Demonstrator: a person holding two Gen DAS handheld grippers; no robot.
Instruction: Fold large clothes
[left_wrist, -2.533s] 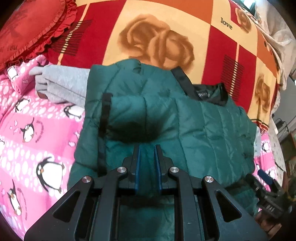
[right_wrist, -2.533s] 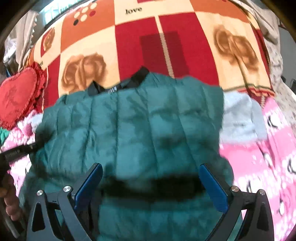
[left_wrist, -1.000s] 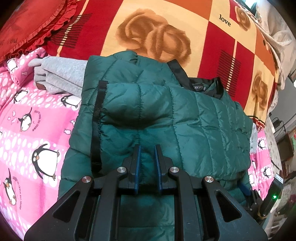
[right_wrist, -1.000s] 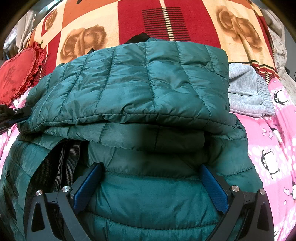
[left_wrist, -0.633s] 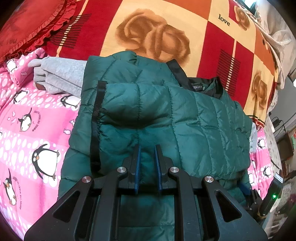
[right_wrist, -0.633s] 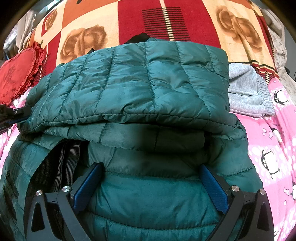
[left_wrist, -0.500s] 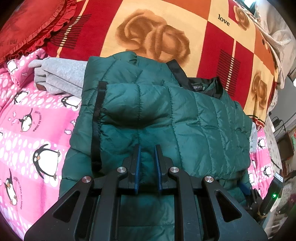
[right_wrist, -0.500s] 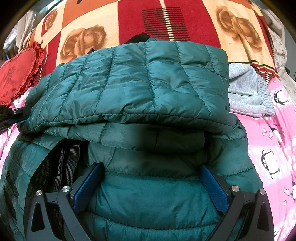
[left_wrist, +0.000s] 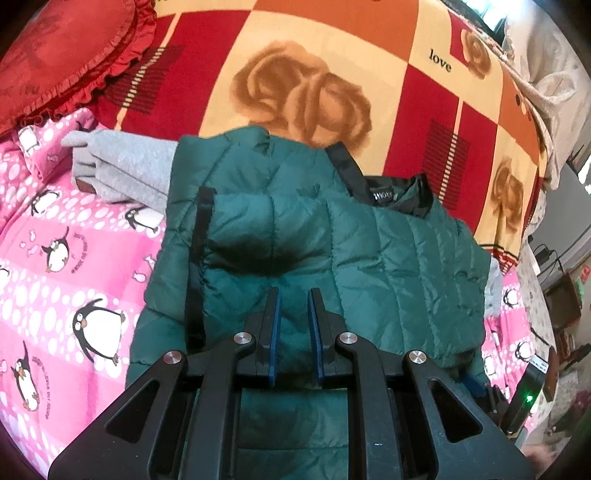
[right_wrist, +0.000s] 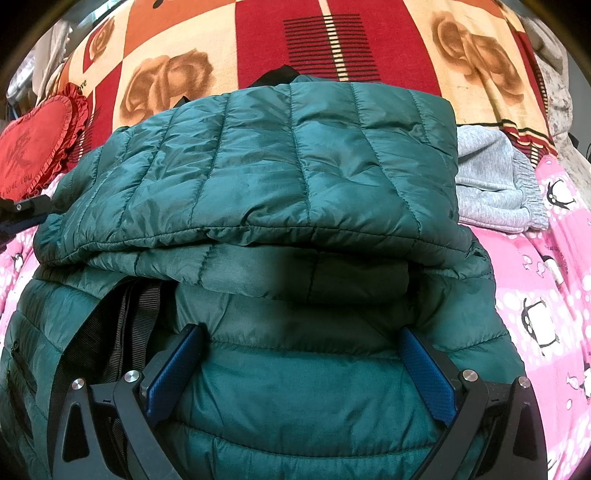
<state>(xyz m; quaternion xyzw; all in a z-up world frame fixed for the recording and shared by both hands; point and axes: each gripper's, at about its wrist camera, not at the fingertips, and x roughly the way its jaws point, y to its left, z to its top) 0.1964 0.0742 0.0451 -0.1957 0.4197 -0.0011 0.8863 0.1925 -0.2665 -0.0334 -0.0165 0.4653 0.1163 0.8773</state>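
Both grippers angled over jacket (right_wrist: 295, 166)

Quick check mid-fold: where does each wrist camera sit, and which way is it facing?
Left wrist: behind the shut left hand-held gripper, tilted down at the green quilted puffer jacket from its left side.
Right wrist: behind the open right hand-held gripper, facing the jacket's folded edge.
Shared: jacket, grey knit garment, red heart-shaped cushion, rose-patterned blanket.

The left gripper (left_wrist: 294, 295) angles downward, jaws nearly together; the right gripper (right_wrist: 301, 334) spreads its jaws wide.
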